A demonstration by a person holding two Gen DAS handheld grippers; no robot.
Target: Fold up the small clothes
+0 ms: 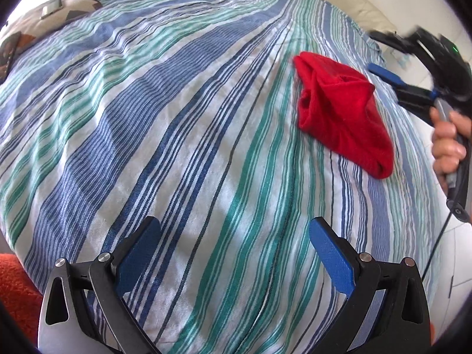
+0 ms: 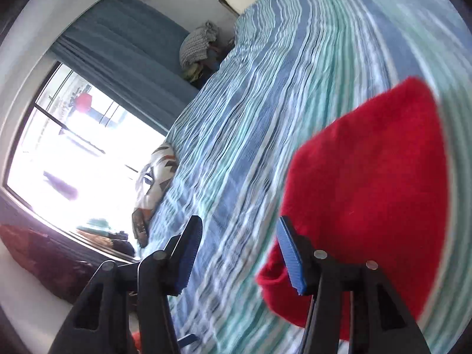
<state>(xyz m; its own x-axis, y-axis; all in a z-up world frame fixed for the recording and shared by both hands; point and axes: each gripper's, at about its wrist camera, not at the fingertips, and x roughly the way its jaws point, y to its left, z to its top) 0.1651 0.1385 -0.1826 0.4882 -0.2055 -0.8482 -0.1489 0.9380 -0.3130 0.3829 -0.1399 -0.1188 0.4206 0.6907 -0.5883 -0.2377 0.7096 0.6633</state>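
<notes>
Red garment: small red cloth (image 1: 342, 109), bunched and partly folded, lying on the bed, toward the right side in the left wrist view; in the right wrist view it (image 2: 368, 194) fills the lower right, blurred.
Bed cover: blue, green and white striped sheet (image 1: 183, 124), wrinkled, spread over the bed.
Left claw (image 1: 234, 253): jaws wide apart above bare sheet, nothing between the blue pads, well apart from the red cloth.
Right claw (image 2: 239, 253): jaws parted, nothing between them; the red cloth lies just beside and behind its right finger (image 2: 290, 261). Seen from the left wrist view, it (image 1: 380, 56) sits just beyond the cloth, gripped by a hand (image 1: 450, 141).
Patterned pillow (image 1: 44, 20): at the far left edge of the bed.
Background: window (image 2: 73, 153) and blue curtain (image 2: 124, 56).
</notes>
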